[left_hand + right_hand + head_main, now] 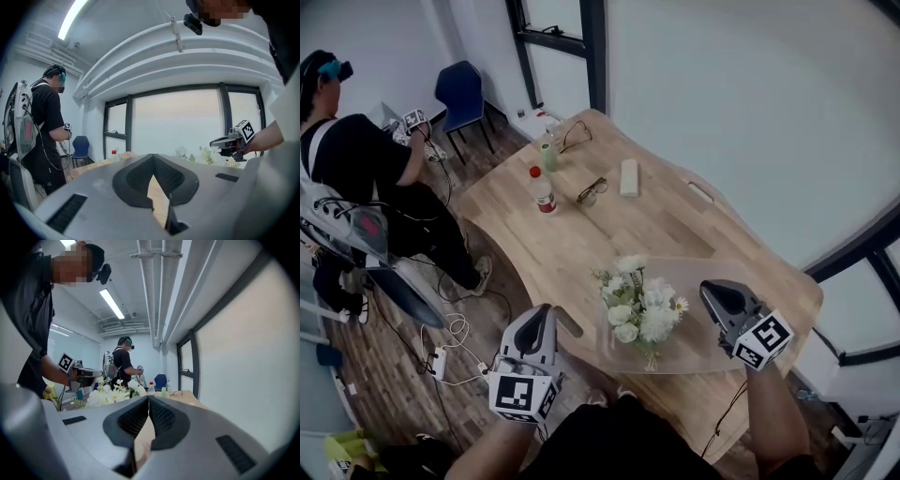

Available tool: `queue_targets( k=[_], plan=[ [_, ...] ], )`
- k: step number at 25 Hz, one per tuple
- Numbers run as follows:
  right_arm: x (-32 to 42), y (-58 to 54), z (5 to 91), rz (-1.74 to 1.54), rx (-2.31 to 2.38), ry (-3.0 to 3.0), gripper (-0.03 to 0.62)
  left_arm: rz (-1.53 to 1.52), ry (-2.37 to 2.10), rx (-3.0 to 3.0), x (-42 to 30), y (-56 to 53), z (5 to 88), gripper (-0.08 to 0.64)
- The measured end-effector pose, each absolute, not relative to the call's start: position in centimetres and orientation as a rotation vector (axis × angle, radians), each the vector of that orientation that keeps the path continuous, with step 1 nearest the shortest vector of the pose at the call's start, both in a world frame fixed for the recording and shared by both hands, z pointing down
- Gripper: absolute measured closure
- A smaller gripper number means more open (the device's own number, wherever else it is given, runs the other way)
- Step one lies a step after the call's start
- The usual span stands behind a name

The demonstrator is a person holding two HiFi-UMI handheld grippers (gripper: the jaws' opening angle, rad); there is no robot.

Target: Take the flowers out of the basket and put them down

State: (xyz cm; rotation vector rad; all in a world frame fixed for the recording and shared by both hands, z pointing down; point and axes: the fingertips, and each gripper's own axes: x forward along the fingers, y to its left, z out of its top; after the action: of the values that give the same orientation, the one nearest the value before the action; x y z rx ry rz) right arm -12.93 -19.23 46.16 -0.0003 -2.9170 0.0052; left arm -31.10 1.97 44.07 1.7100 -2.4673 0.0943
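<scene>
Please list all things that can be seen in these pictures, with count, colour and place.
flowers: 1 bunch, white, in basket
basket: 1, clear, near table edge
bottle: 1, red cap, mid-table
small bottle: 1, green, far end
glasses: 2 pairs, dark, far half
case: 1, white, beside glasses
table: 1, wood
chair: 1, blue, beyond table
other person: 1, black shirt, left
left gripper: grey, shut, left of flowers
right gripper: grey, shut, right of flowers

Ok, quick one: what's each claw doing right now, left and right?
Left claw: closed, holding nothing.
Right claw: closed, holding nothing; the flowers sit between the two claws, not gripped.
</scene>
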Motion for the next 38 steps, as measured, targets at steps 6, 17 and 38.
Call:
queue_targets(
  k=[6,17,38],
  plan=[
    [-14.5,-17.4,50.5,0.066,-0.187,-2.857,0.571,0.094,-2.482,1.664,-32.0,2.5,45.1,0.555],
    [-14.2,-15.3,56.3,0.045,-0.332,-2.654,0.568,0.099,-2.506,1.587,-34.0,4.1,45.8,0.555],
    [-19.9,-11.1,60.1,-0.053,-0.565,-2.533,0.296,0.147,-2.588,1.438,-35.7,8.6,45.4,0.555]
  ],
)
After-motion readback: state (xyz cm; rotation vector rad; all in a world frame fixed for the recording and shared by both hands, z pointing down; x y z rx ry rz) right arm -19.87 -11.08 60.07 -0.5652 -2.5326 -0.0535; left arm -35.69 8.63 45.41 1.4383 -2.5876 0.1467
